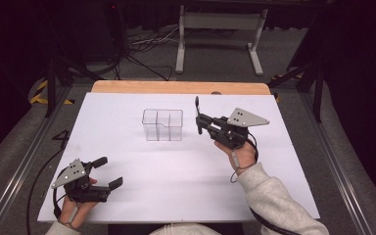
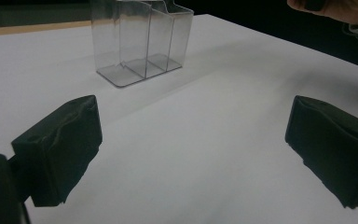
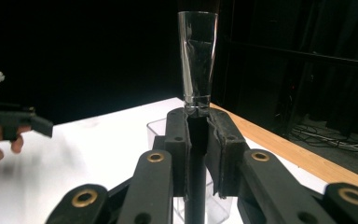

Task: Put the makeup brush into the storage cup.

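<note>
R gripper clenched on a slim black-handled tool w/ clear plastic-looking tip, held upright above the white tabletop, just beside the right side of the clear plastic divided box, which stands mid-table toward the far edge. L gripper released, jaws wide apart, nothing between them, near the front left corner, well apart from the box

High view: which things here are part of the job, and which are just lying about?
In the job:
- right gripper, shut on a slim tube with a clear end, held upright
- clear divided box, beside that tube
- left gripper, open, holding nothing, low over the white table

Lying about:
- cables on the floor
- white stand behind the table
</note>
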